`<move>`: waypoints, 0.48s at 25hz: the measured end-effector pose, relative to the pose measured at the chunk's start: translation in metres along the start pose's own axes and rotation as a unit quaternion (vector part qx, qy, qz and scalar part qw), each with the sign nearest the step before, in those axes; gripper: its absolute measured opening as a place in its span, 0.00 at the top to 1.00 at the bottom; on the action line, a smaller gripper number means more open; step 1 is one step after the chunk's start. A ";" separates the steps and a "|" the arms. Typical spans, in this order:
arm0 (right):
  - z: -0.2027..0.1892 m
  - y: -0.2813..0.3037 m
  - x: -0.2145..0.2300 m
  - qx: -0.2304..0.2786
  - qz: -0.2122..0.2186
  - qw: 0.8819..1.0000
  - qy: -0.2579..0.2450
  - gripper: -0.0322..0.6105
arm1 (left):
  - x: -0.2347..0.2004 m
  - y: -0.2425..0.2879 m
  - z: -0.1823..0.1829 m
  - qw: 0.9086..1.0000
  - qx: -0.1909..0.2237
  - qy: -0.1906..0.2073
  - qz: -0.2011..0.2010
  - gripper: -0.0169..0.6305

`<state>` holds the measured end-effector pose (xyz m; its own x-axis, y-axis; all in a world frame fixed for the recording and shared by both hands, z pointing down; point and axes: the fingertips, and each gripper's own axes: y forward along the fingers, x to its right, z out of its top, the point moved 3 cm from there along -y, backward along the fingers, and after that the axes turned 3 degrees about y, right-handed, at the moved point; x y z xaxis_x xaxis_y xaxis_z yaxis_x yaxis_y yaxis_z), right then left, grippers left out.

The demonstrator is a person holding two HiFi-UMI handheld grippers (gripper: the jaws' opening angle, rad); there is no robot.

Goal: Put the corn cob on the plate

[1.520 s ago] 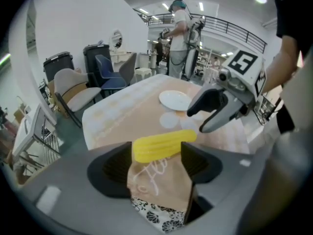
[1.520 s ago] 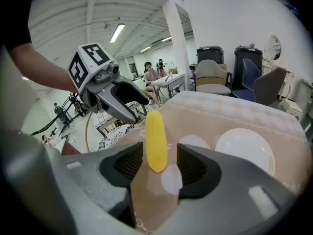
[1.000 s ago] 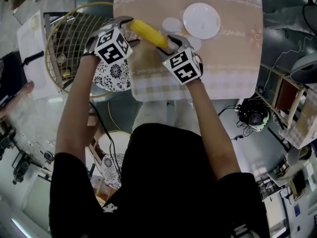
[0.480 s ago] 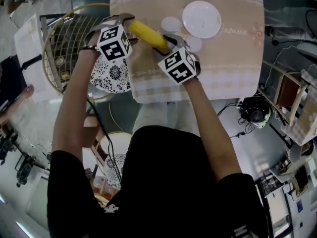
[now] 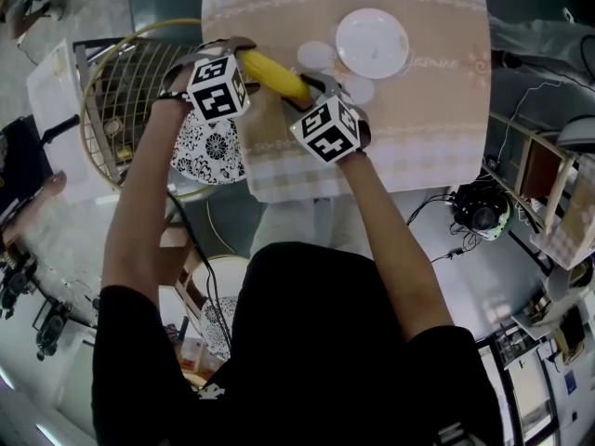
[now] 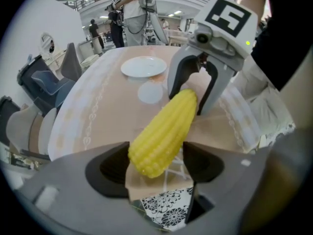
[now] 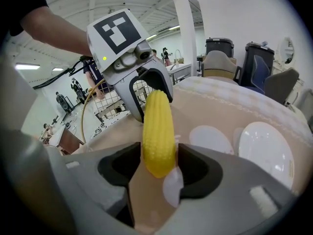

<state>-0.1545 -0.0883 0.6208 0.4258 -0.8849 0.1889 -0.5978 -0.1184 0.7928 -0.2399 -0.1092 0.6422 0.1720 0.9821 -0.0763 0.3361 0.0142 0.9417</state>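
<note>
The yellow corn cob (image 5: 275, 72) hangs above the left part of the checked table (image 5: 428, 128), held at both ends. My left gripper (image 5: 244, 52) is shut on its left end, where the cob (image 6: 164, 133) fills the jaws. My right gripper (image 5: 311, 85) is shut on the other end, and the cob (image 7: 158, 129) shows wedged between its jaws. The white plate (image 5: 372, 42) lies bare to the right of and beyond the cob, a short way from the right gripper. That plate (image 6: 143, 66) also shows in the left gripper view, and the plate (image 7: 266, 151) at the right in the right gripper view.
Two small white discs (image 5: 318, 56) (image 5: 358, 88) lie on the table between the cob and the plate. A gold-rimmed wire basket (image 5: 125, 82) stands left of the table. A black-and-white patterned piece (image 5: 209, 147) sits under my left arm by the table's near edge.
The right gripper has edged slightly left, closer to the left one. The cob stays held between both grippers above the table.
</note>
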 end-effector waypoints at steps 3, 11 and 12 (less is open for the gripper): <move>0.000 -0.001 0.002 0.001 -0.004 1.000 -0.003 0.60 | -0.002 -0.003 0.000 1.000 -0.003 0.000 -0.003 0.50; 0.001 -0.001 0.001 0.001 -0.003 1.000 -0.008 0.64 | -0.003 -0.003 -0.001 1.000 -0.007 0.003 -0.005 0.50; 0.001 -0.001 0.001 0.000 -0.003 1.000 -0.009 0.64 | -0.004 -0.003 -0.001 1.000 -0.007 0.003 -0.004 0.49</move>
<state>-0.1541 -0.0896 0.6202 0.4174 -0.8920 0.1738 -0.5953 -0.1239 0.7939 -0.2428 -0.1128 0.6397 0.1640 0.9830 -0.0824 0.3252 0.0250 0.9453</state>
